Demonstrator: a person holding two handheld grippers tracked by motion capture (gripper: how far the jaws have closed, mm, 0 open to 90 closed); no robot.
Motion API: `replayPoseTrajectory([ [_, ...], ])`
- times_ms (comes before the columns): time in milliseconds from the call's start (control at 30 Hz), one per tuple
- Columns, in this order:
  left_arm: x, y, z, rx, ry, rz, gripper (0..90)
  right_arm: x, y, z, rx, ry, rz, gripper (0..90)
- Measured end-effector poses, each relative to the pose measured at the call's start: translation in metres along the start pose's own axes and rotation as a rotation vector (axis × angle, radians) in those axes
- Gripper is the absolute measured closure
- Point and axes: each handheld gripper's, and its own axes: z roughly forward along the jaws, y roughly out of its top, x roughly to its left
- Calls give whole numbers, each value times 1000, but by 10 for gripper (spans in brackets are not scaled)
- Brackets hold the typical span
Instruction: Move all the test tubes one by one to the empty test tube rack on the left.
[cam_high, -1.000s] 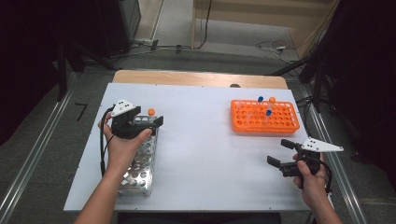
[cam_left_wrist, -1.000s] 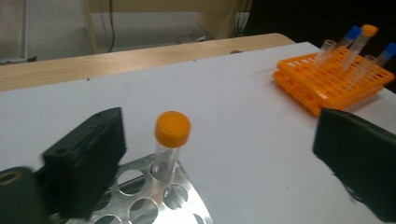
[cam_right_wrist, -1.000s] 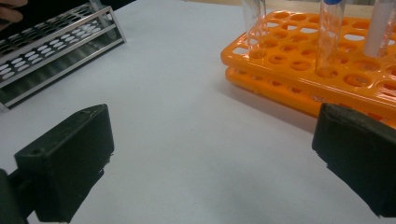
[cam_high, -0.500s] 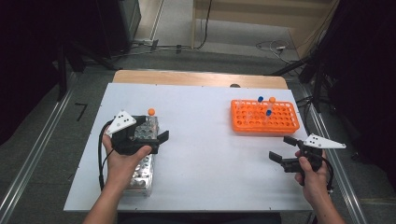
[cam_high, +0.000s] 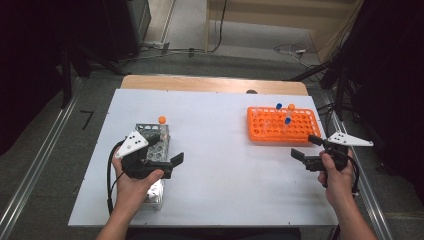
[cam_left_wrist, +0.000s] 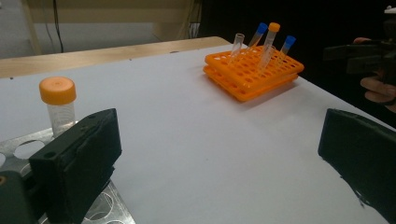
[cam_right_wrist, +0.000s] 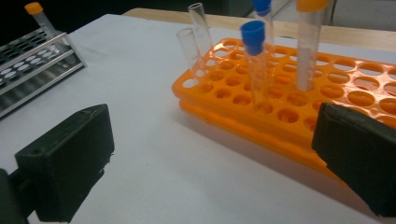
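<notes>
Your left gripper (cam_high: 167, 149) hovers, jaws spread and empty, over the perforated metal tube rack (cam_high: 159, 190) on the white counter (cam_high: 215, 150), while your right gripper (cam_high: 307, 147), likewise released, faces the orange plastic rack (cam_high: 305, 131) holding 5 tubes.

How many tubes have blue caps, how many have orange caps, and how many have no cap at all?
Blue-capped tubes: 2
Orange-capped tubes: 2, one in the orange rack, one in the metal rack
Uncapped tubes: 2
Total: 6 tubes
</notes>
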Motion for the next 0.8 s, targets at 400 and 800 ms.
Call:
replayPoseTrajectory([
  [400,-2,-2,8,13,-18,-2,0,-34,15,17,1,-63,67,99],
  [800,-2,-3,8,15,-22,-9,0,-56,14,53,31,-145,72,285],
])
